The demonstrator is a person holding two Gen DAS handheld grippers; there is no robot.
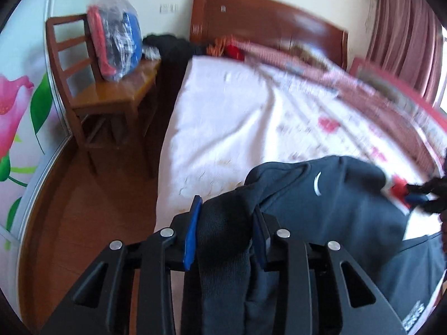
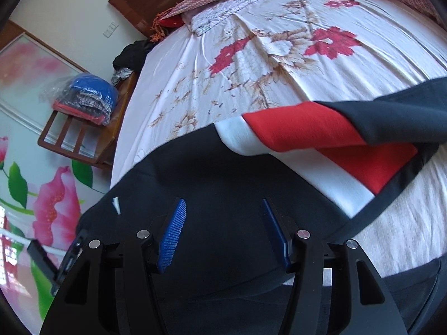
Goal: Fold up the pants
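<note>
The pants (image 1: 329, 195) are dark navy with red and white panels (image 2: 321, 139) and lie on the flowered bed sheet (image 2: 251, 64). My left gripper (image 1: 226, 217) is shut on a bunched dark edge of the pants, lifted near the bed's left side. My right gripper (image 2: 223, 215) is open, its blue pads (image 2: 173, 234) apart just above the dark pants fabric (image 2: 218, 173), gripping nothing. The right gripper also shows at the right edge of the left wrist view (image 1: 419, 192).
A wooden chair (image 1: 111, 95) holding a plastic bag of clothes (image 1: 117, 36) stands left of the bed. Dark clothes (image 1: 170, 44) lie by the wooden headboard (image 1: 265, 19). A patterned quilt (image 1: 363, 89) lies along the far side. Wooden floor (image 1: 83, 209) runs beside the bed.
</note>
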